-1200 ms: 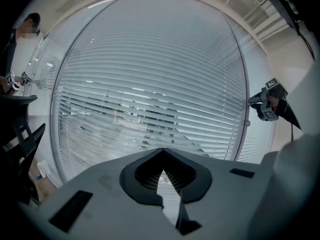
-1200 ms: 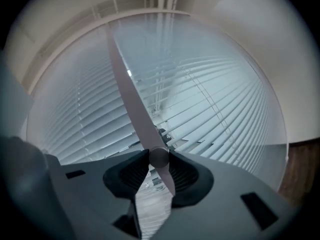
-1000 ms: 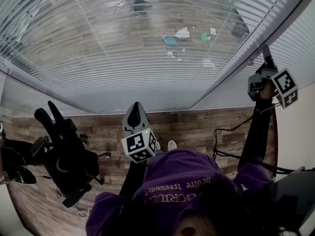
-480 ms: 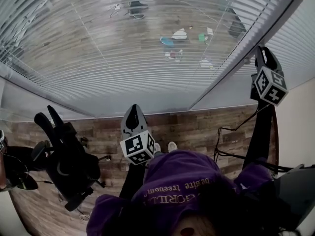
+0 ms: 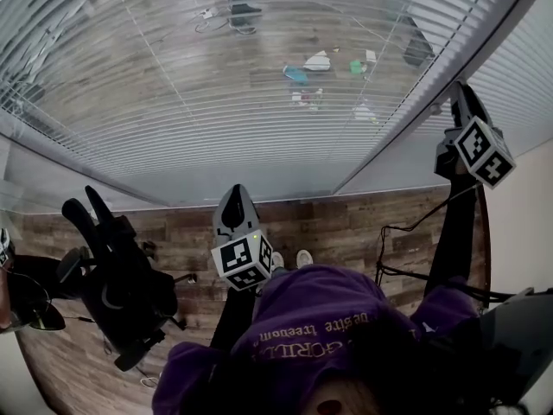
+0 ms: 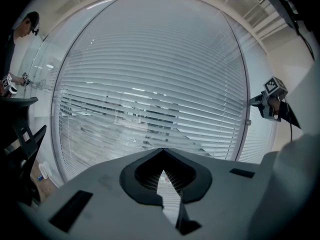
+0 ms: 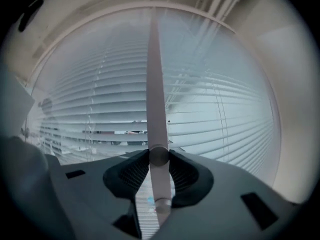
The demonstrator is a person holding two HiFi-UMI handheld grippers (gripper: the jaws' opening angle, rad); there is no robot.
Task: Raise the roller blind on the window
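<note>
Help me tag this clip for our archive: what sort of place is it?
Probably an office: wide slatted blinds, a wood-look plank floor, and what looks like a black office chair. The right gripper holds the blind's wand.

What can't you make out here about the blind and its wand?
Wand top fitting: right gripper view, too small and blurred near the upper rim.
Blind top: head view, cut off by the upper edge.
Person: left gripper view, mostly cut off by the left edge.
</note>
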